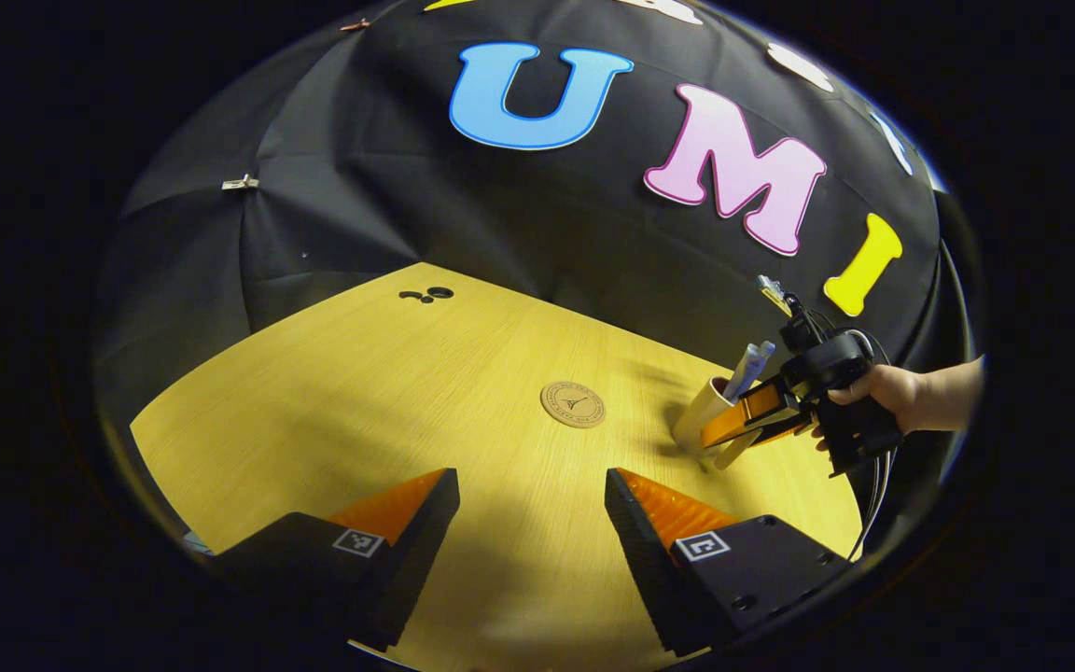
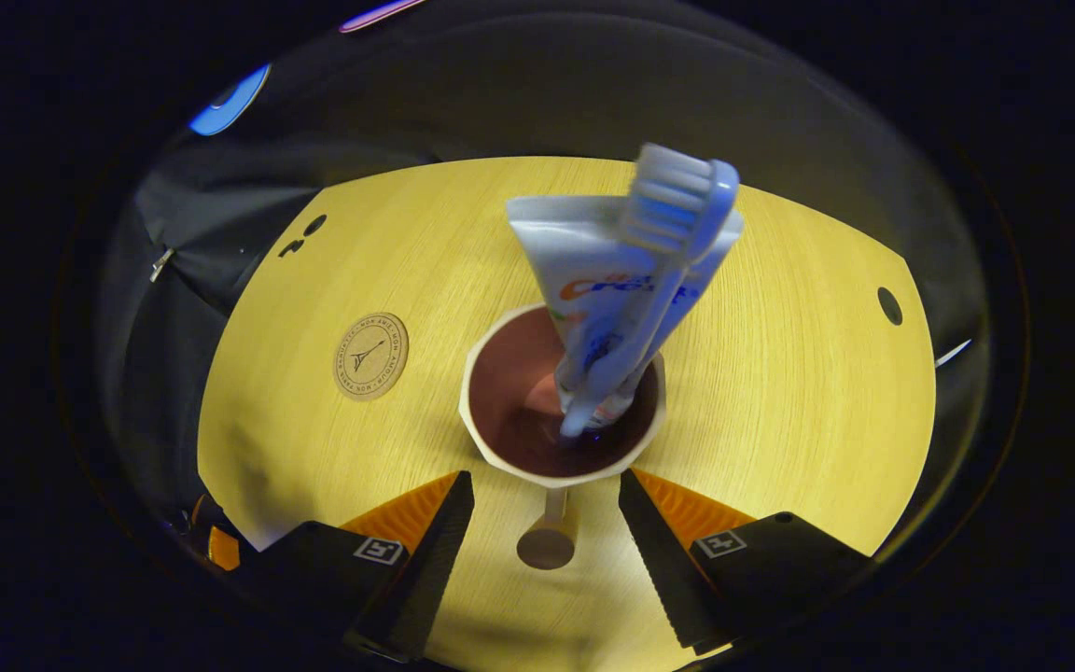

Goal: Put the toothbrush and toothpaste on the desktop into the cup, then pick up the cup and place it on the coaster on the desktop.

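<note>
A cream cup [image 2: 509, 392] with a dark inside stands on the wooden table, with the toothpaste tube [image 2: 584, 271] and the toothbrush [image 2: 677, 201] leaning in it, bristles up. Its handle [image 2: 547, 541] points back between the fingers of my right gripper [image 2: 547, 485], which is open, its tips level with the cup's near rim. In the left gripper view the cup [image 1: 701, 415] sits at the right with the right gripper [image 1: 733, 429] against it. The round cork coaster [image 1: 573, 404] lies bare, left of the cup [image 2: 370, 356]. My left gripper [image 1: 531, 481] hovers open over the table.
A hand [image 1: 892, 387] holds the right gripper from the right. Small dark holes [image 1: 425, 296] mark the table's far corner, and another hole [image 2: 889, 305] lies near its right edge. Black cloth hangs close behind the table.
</note>
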`<state>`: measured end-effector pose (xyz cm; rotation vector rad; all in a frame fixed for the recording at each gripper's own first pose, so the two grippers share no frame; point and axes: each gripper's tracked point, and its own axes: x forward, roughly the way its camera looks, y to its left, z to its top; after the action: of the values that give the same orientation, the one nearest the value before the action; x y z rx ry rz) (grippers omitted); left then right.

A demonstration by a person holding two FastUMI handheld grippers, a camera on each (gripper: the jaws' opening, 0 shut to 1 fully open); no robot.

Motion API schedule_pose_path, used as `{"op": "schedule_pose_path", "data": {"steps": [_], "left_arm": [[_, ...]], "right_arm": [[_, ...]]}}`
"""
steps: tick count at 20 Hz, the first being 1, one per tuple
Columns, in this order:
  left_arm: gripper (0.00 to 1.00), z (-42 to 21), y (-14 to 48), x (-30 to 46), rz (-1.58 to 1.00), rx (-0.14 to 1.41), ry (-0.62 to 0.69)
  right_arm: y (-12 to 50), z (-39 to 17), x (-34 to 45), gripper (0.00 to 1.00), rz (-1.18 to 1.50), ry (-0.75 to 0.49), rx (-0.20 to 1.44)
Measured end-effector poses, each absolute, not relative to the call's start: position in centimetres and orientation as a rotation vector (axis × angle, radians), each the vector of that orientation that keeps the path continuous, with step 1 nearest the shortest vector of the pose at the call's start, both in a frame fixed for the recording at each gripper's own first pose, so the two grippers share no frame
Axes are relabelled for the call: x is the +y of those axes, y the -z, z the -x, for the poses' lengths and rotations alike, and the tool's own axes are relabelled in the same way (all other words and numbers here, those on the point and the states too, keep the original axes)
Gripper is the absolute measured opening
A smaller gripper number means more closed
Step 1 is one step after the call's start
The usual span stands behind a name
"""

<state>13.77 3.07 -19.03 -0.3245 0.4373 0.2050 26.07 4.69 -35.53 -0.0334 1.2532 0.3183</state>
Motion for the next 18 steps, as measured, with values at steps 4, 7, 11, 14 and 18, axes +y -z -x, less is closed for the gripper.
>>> {"op": "schedule_pose_path", "data": {"steps": [4,7,11,14,18], "left_arm": [[0.97,-12.9,19.0,3.2,0.345,0.447,-0.217],[0.97,-12.6,18.9,2.8,0.344,0.459,-0.209],[0.97,-12.2,18.7,2.3,0.333,0.463,-0.204],[0.97,-11.6,18.8,1.8,0.336,0.477,-0.204],[0.97,-10.9,18.9,1.7,0.329,0.502,-0.209]], "right_arm": [[35.8,-25.9,4.9,0.83,0.011,-0.304,1.286],[36.0,-25.6,5.1,0.74,0.017,-0.31,1.309],[36.3,-25.5,4.8,0.41,0.051,-0.309,1.31],[36.1,-25.4,4.7,0.37,0.051,-0.306,1.315],[36.2,-25.3,5.0,0.32,0.026,-0.298,1.325]]}}
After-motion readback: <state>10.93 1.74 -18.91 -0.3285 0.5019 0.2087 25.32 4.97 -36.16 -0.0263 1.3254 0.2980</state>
